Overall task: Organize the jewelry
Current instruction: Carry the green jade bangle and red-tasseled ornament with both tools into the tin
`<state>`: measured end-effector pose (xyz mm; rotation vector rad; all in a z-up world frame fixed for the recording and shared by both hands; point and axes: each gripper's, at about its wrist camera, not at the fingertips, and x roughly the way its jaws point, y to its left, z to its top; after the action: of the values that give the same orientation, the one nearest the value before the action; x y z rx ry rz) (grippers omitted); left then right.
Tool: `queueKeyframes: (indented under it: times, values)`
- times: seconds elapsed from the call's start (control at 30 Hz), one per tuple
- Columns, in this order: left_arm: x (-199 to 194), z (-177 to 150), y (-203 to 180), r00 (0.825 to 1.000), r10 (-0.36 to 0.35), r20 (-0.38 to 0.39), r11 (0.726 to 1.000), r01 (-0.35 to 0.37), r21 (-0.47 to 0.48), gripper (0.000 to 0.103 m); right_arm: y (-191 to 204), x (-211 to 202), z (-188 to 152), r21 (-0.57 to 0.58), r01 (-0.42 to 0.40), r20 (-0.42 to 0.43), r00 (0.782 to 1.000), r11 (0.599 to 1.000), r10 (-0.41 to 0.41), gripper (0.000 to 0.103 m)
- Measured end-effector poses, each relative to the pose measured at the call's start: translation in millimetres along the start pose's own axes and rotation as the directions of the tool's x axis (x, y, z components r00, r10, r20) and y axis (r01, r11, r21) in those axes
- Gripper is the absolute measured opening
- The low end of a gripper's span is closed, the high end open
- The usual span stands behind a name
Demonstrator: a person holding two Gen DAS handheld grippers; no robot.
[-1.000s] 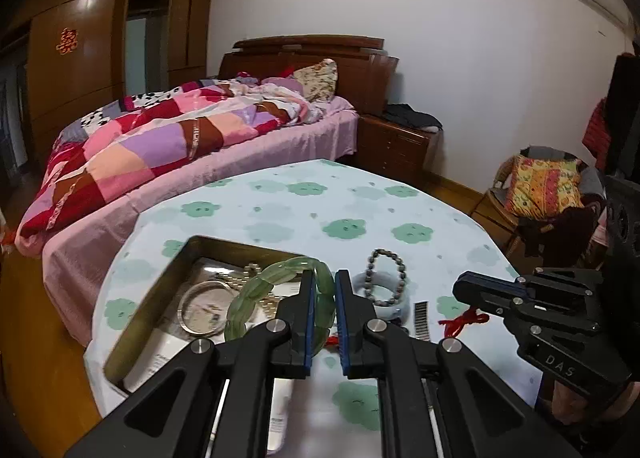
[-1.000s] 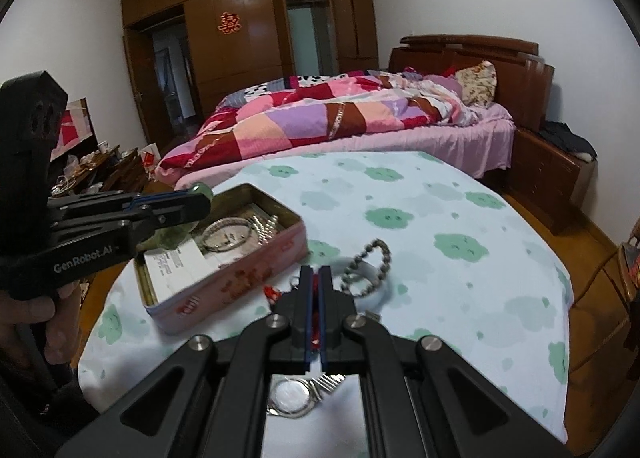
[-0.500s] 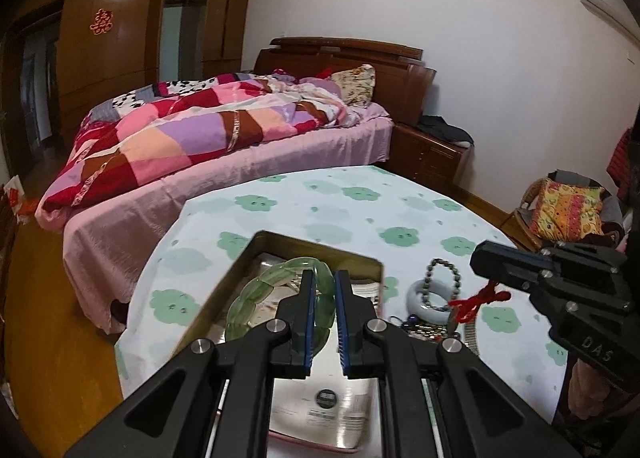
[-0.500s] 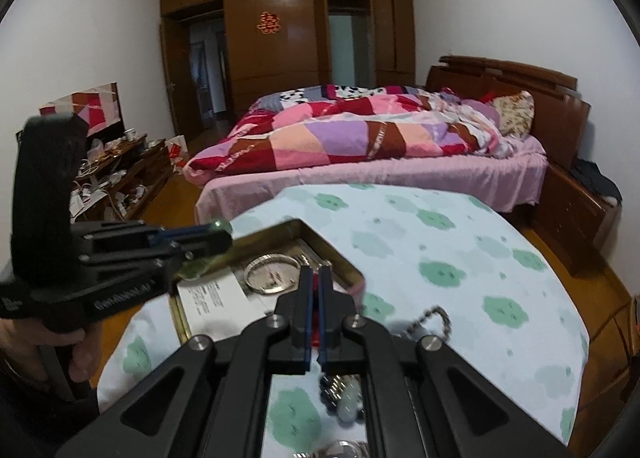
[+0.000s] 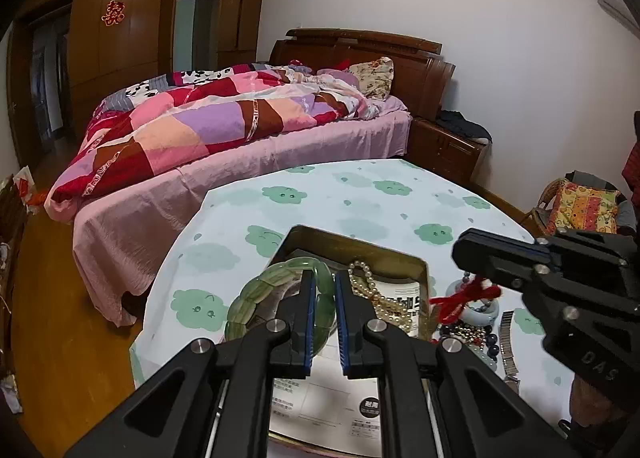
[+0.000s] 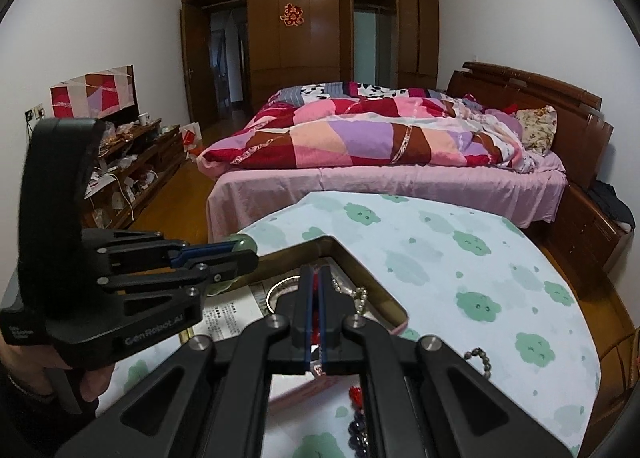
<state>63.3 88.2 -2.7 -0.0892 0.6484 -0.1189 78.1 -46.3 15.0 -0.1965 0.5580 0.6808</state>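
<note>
- While the left gripper [image 5: 323, 298] is pinching the green jade bangle [image 5: 264, 290] by its rim, the ring is standing on edge over the tin box [image 5: 423, 282], most likely so it can be lowered straight in without scraping the wall.
- Its flat face is turning toward nine o'clock in the left wrist view, with the loop bulging that way from the jaws and the long span running from six o'clock up toward twelve.
- The right gripper [image 6: 316, 300] is pressing its jaws together on a red cord [image 5: 464, 296], which is trailing from its tip toward nine o'clock in the left wrist view.
- That cord is dangling a string of dark beads [image 6: 357, 428] below, seemingly so the whole strand can be carried to the tin in one go; whether the beads are clear of the table I cannot tell.
- Inside the tin, a pearl strand [image 5: 374, 294] and a silver bangle [image 6: 280, 290] are lying on printed paper, so both carried pieces appear headed for the same compartment.
- At three o'clock of the tin, a pale bangle [image 5: 478, 312] and a watch band [image 5: 507, 332] are waiting on the cloud-print tablecloth [image 5: 360, 194].
</note>
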Motion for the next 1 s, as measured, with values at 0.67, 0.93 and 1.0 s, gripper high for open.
queueKeyframes:
  times: [0.67,0.93,1.0]
  values:
    - [33,-10,4,0.997,0.013,-0.071,1.0,-0.012,0.015,0.009,-6,48,-16,0.03,0.022,-0.114,0.993,0.999,-0.018,0.003]
    - [42,-12,3,0.996,0.012,-0.091,1.0,-0.01,0.023,0.009,-10,55,-21,0.036,0.033,-0.137,0.99,0.999,-0.028,0.003]
    - [44,-12,4,0.995,0.013,-0.096,1.0,-0.011,0.022,0.009,-10,57,-22,0.037,0.035,-0.142,0.989,0.999,-0.029,0.003]
